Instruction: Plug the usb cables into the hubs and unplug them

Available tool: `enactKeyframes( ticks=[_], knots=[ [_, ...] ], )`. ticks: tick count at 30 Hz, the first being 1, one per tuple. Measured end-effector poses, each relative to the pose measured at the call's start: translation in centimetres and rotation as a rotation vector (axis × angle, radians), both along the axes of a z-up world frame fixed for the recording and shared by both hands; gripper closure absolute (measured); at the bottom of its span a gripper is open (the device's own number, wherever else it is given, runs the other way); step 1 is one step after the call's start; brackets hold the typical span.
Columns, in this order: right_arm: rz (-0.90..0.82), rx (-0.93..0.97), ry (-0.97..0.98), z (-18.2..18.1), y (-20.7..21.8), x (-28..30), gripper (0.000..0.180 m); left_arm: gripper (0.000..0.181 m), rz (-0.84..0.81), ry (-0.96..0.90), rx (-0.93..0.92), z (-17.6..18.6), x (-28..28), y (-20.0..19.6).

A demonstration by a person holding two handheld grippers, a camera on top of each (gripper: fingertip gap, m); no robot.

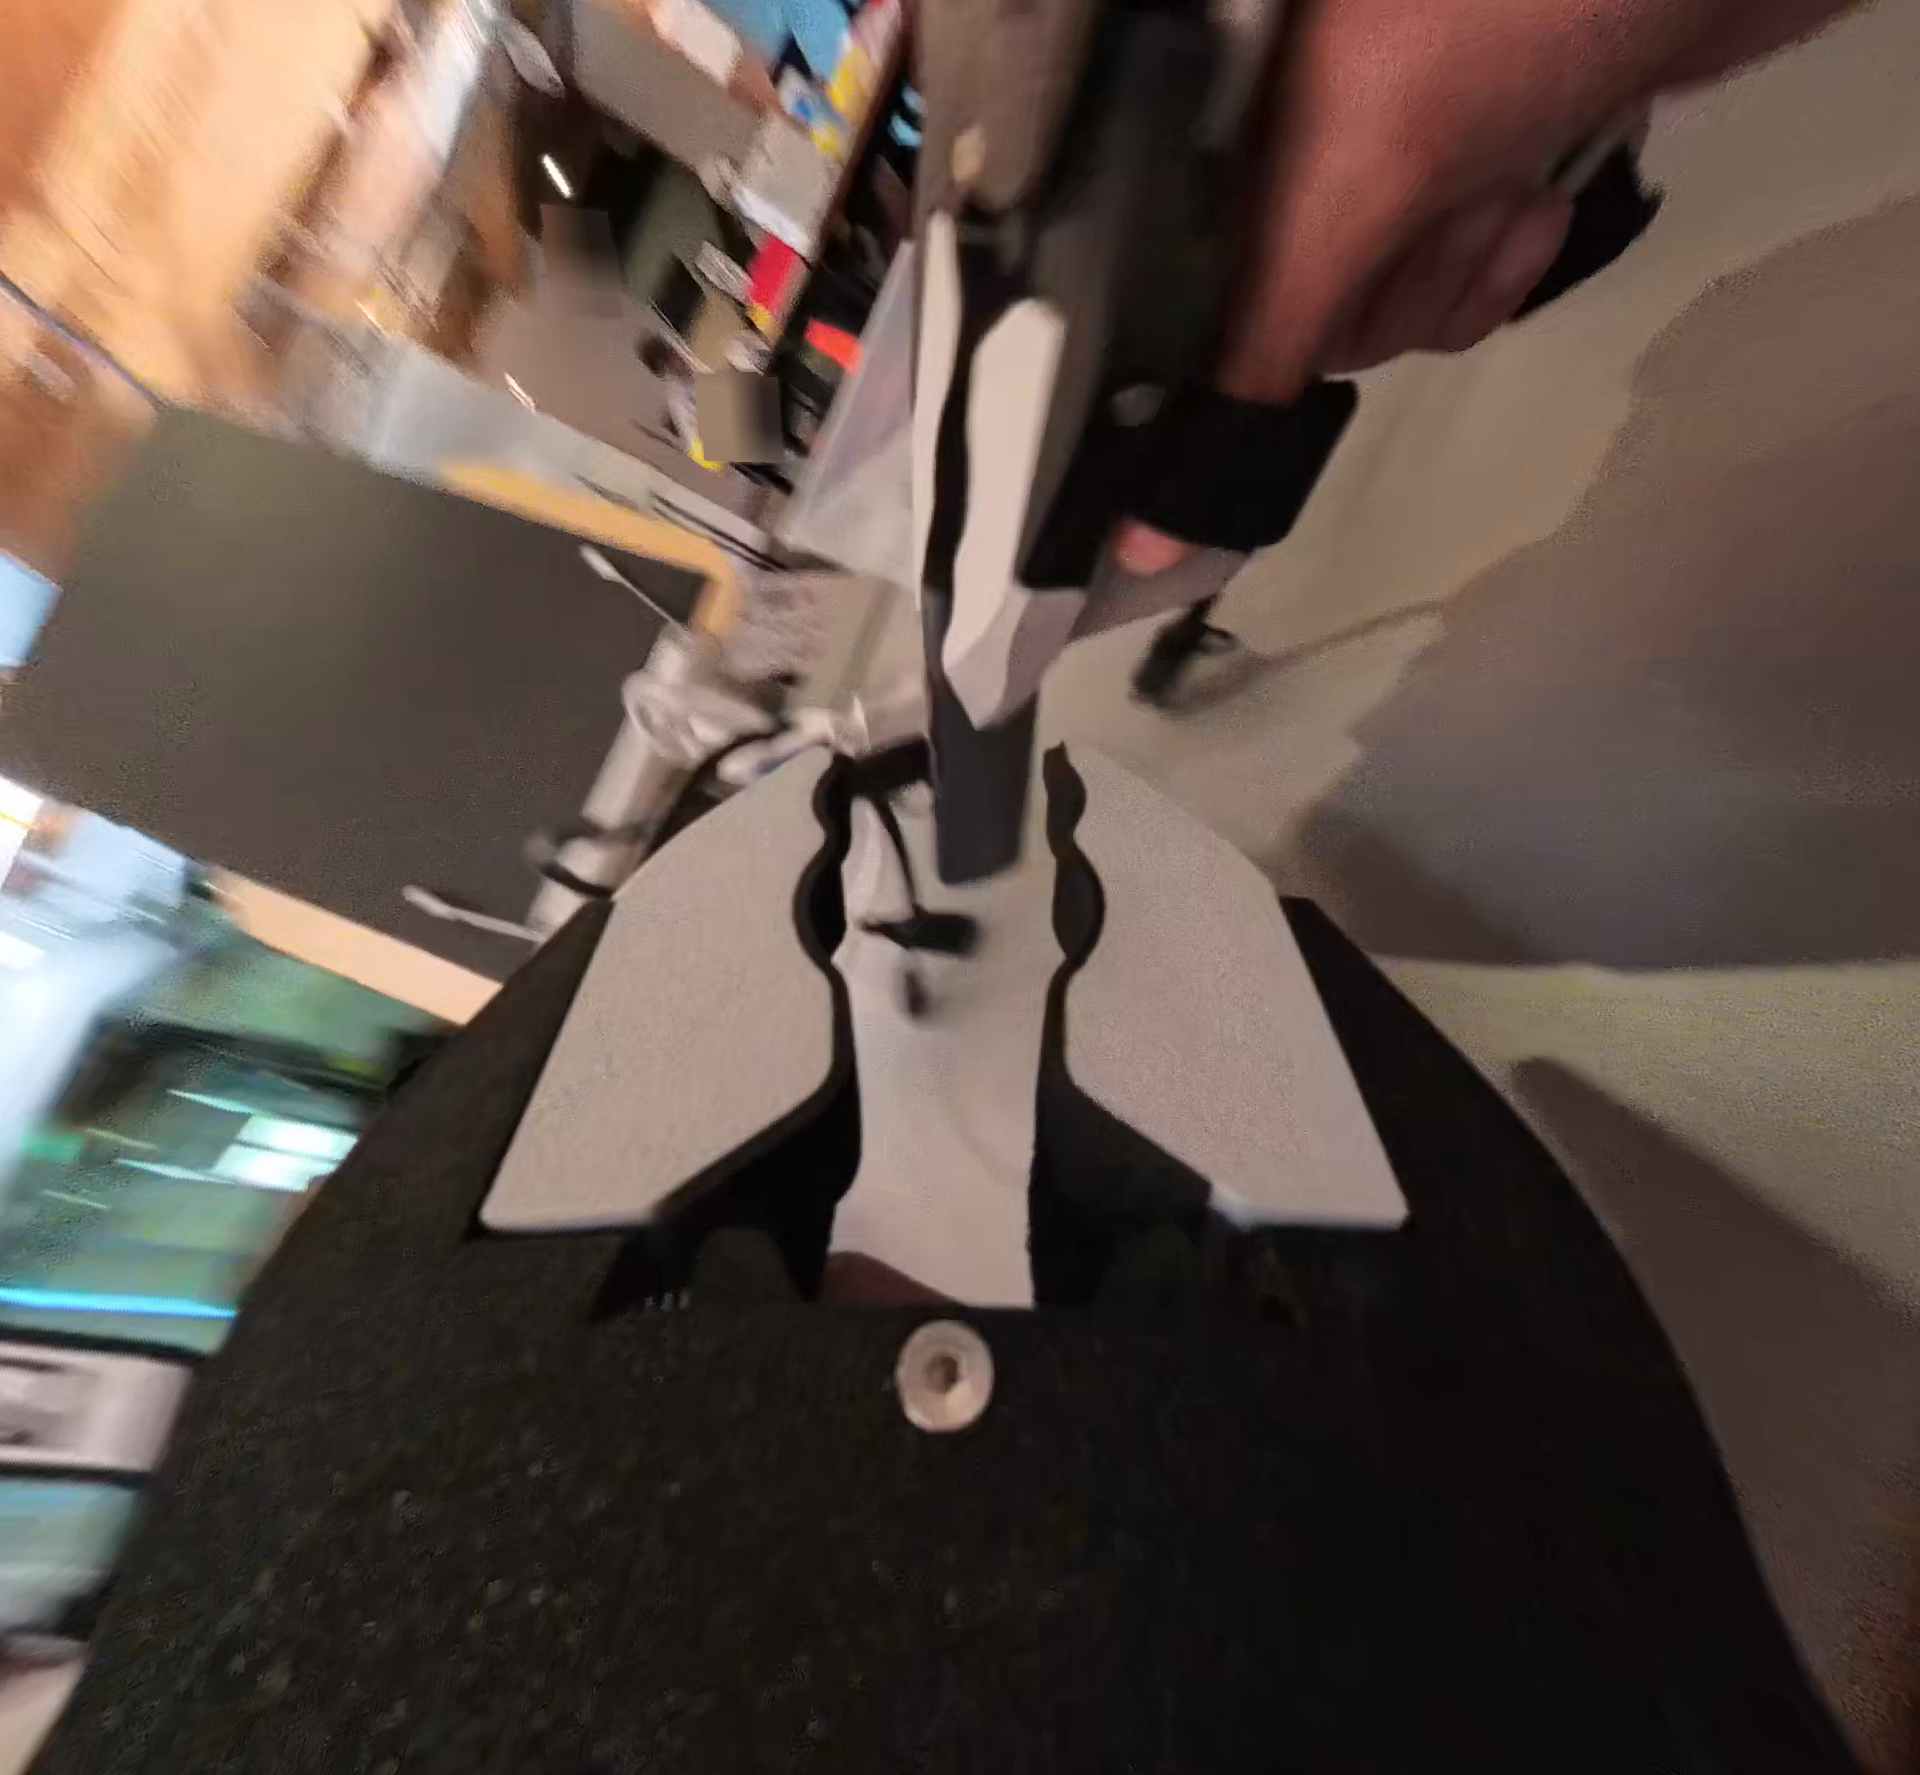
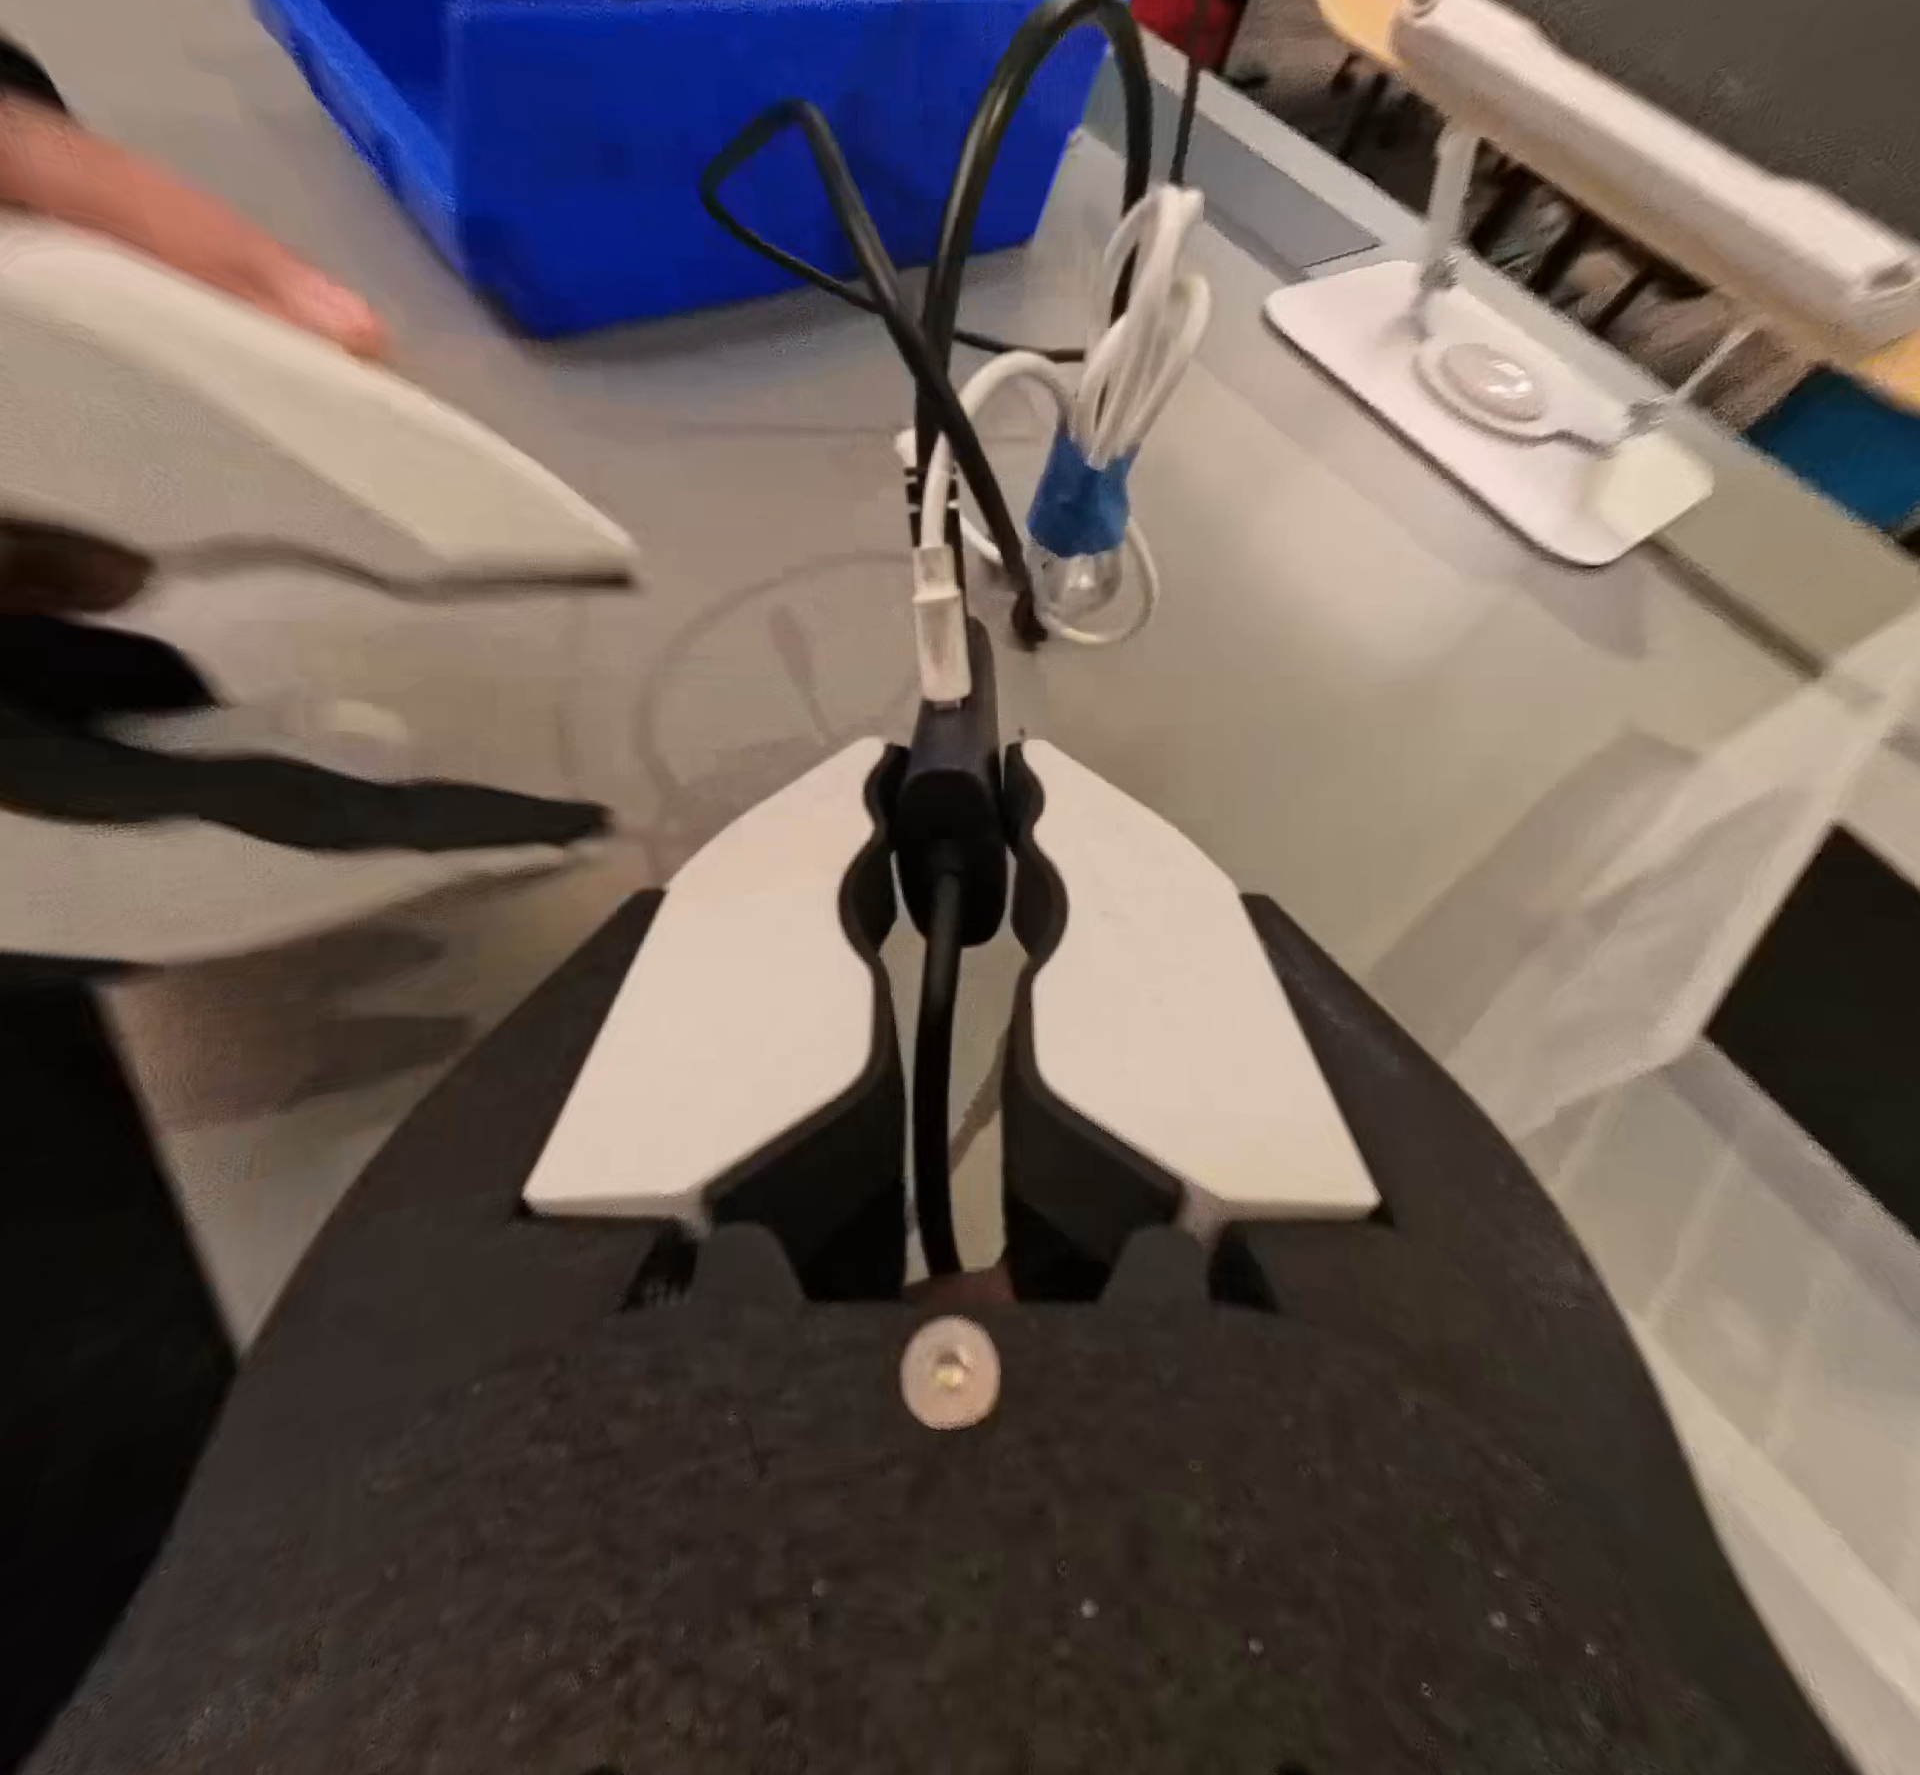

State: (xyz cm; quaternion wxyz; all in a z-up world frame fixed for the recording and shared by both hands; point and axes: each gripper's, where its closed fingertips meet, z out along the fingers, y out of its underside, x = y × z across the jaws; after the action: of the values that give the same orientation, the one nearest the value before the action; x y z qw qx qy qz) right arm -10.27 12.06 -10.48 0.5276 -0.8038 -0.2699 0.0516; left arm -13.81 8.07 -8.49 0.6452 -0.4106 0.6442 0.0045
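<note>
Your right hand-held gripper (image 2: 951, 826) pinching black hub (image 2: 948, 842), long axis pointing away up frame, white plug (image 2: 940, 629) in far end; only left view shows your left hand-held gripper (image 1: 945, 852) spread, empty.

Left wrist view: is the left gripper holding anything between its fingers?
No. The left gripper is open, with only the pale table and a blurred black cable end visible through the gap.

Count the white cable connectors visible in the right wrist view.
1. The small white rectangular connector sits just beyond the right gripper, against the black hub body it clamps. Others may hide in the blue-taped white cable bundle.
</note>
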Motion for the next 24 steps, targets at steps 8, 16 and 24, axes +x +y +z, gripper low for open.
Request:
enactKeyframes(
  ticks=[8, 16, 24],
  knots=[
    [0.094, 0.181, -0.054, -0.5, -0.9, -2.8, 0.162, 0.140, 0.094, -0.376, -1.041, -0.7, -3.8, 1.7],
    [0.150, 0.311, -0.280, -0.7, -1.5, -5.8, 0.162, 0.152, 0.133, -0.464, -1.180, -1.5, -4.1, 2.3],
    [0.196, 0.327, -0.248, -0.5, -1.9, -6.3, 0.162, 0.153, 0.076, -0.496, -1.367, -2.9, -3.4, 2.3]
  ],
)
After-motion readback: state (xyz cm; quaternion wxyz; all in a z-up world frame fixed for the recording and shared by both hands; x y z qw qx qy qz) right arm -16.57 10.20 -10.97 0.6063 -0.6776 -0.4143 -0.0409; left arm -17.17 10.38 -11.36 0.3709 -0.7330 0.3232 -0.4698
